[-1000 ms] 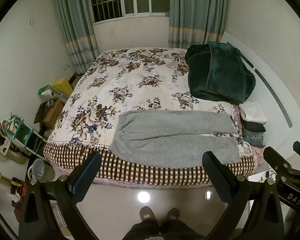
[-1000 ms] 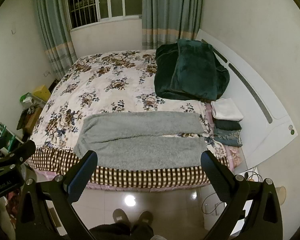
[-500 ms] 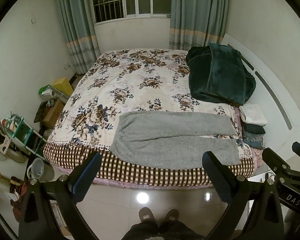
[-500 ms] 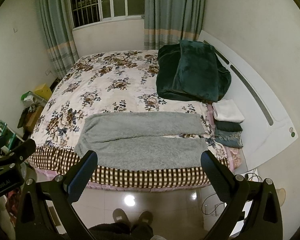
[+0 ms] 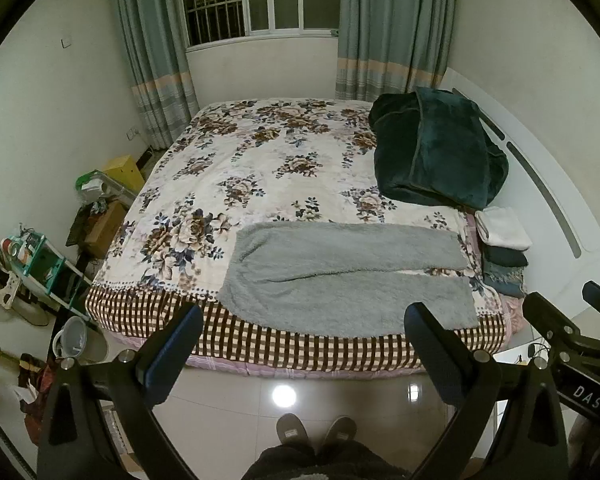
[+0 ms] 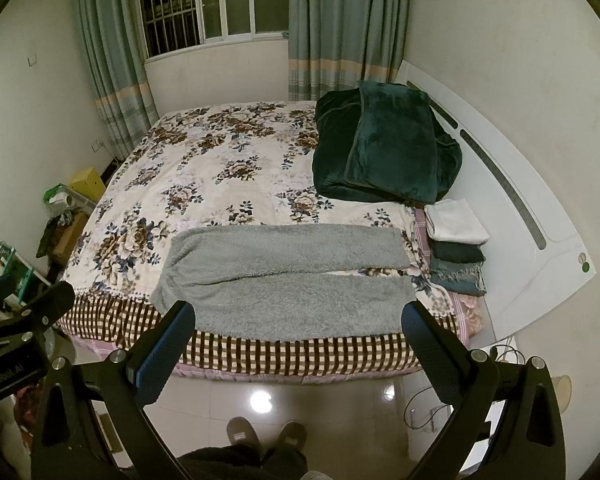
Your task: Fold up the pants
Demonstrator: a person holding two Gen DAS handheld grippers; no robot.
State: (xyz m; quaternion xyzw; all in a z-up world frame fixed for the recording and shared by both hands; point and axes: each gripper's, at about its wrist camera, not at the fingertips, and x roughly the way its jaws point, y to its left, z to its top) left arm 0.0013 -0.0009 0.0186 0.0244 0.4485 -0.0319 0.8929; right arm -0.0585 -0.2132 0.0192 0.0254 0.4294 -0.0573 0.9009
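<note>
Above the tiled floor, short of the bed, the left gripper is held wide open, with nothing grasped or touched. To its right, the right gripper is likewise spread wide and empty. Beyond both, the grey pants are laid flat along the bed's near edge, legs slightly parted. Farther right, a dark green blanket is heaped, and a stack of folded clothes is seen by the headboard.
</note>
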